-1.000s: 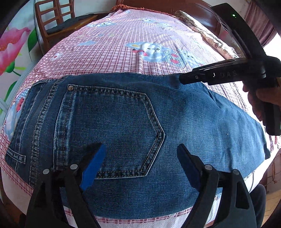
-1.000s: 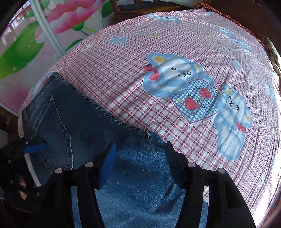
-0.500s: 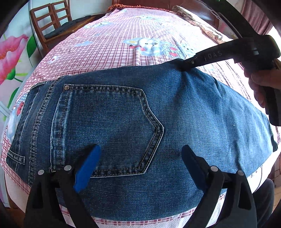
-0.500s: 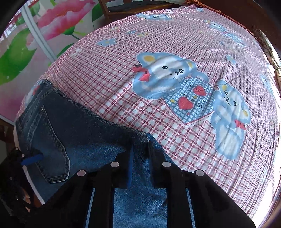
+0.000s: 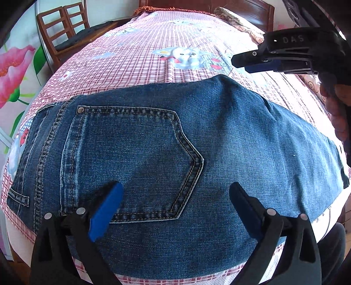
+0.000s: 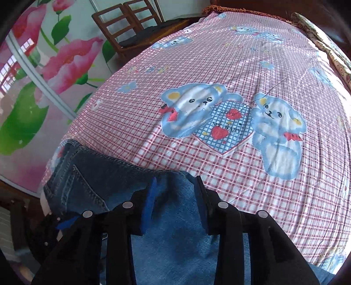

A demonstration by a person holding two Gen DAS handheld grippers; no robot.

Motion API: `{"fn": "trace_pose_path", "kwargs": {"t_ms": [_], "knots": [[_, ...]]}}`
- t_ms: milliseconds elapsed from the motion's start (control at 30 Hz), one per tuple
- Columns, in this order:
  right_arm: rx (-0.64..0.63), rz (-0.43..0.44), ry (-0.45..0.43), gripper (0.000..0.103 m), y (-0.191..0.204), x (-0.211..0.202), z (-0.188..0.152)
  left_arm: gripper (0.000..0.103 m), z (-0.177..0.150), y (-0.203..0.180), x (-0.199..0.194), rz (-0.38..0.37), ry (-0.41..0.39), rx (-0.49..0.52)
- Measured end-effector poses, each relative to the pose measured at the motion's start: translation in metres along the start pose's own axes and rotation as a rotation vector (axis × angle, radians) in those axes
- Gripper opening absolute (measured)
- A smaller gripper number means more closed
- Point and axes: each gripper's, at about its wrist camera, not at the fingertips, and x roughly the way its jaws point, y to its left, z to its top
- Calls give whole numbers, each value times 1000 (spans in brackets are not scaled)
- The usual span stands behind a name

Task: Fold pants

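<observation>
Blue denim pants [image 5: 175,157] lie folded lengthwise on the bed, back pocket [image 5: 136,162] up, waistband at the left. My left gripper [image 5: 175,197] is open and empty, hovering over the near part of the pants by the pocket. My right gripper [image 6: 175,193] is open and empty, lifted above the far edge of the pants [image 6: 122,182]; it also shows in the left wrist view [image 5: 258,63], clear of the denim.
The bed has a pink checked sheet [image 6: 241,76] with blue bear prints [image 6: 230,118]. A wooden chair [image 5: 63,35] stands at the far left beside a flower-patterned panel [image 6: 43,72]. A wooden headboard [image 5: 241,8] and a pillow [image 5: 237,24] lie at the far end.
My right gripper pinched the far edge of the pants, then let go, opened and rose off the denim. My left gripper stayed open, shifting slightly.
</observation>
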Motion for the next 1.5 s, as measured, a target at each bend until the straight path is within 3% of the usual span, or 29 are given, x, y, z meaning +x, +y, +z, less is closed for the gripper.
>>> {"fn": "trace_pose_path", "kwargs": {"t_ms": [67,133,167,233,333,467,600,733,900,1033,1167,1200,1233,1300,1400,1500], "knots": [[-4,24,48,35,4,12,-5,97,0,1,0,-5,-4,1],[34,-4,130,35,-5,40,-11,97,-1,2,-1,-13,-5,6],[75,-7,153,29,-12,51,-13,97,-2,2,-1,-19,-4,9],[177,54,110,27,-27,45,-13,97,-3,5,-4,-38,-1,8],[195,27,37,27,-31,16,-17,97,-1,19,-16,-92,-11,-44],[236,108,-37,27,-37,-27,-44,97,16,47,-44,-147,-123,-87],[321,160,-73,27,-50,-57,-85,97,56,64,-51,-111,-209,-32],[411,182,-84,27,-67,-85,-130,97,86,90,-20,-137,-138,-45],[506,138,-126,27,-93,-128,-178,88,83,110,18,-125,-58,-65],[601,83,-186,27,-123,-168,-216,91,69,78,29,49,-60,159],[731,-24,-276,28,-163,-216,-261,91,62,75,27,84,-93,200],[774,-64,-302,39,-175,-228,-274,91,62,72,26,106,-89,212],[823,-93,-332,43,-186,-239,-287,91,64,70,23,124,-84,206],[926,-99,-409,45,-207,-257,-314,91,67,73,10,146,-84,156],[1083,-119,-483,44,-238,-267,-355,93,65,76,-23,41,-150,96],[1186,61,-592,44,-252,-260,-381,96,54,62,-43,-88,-149,117]]}}
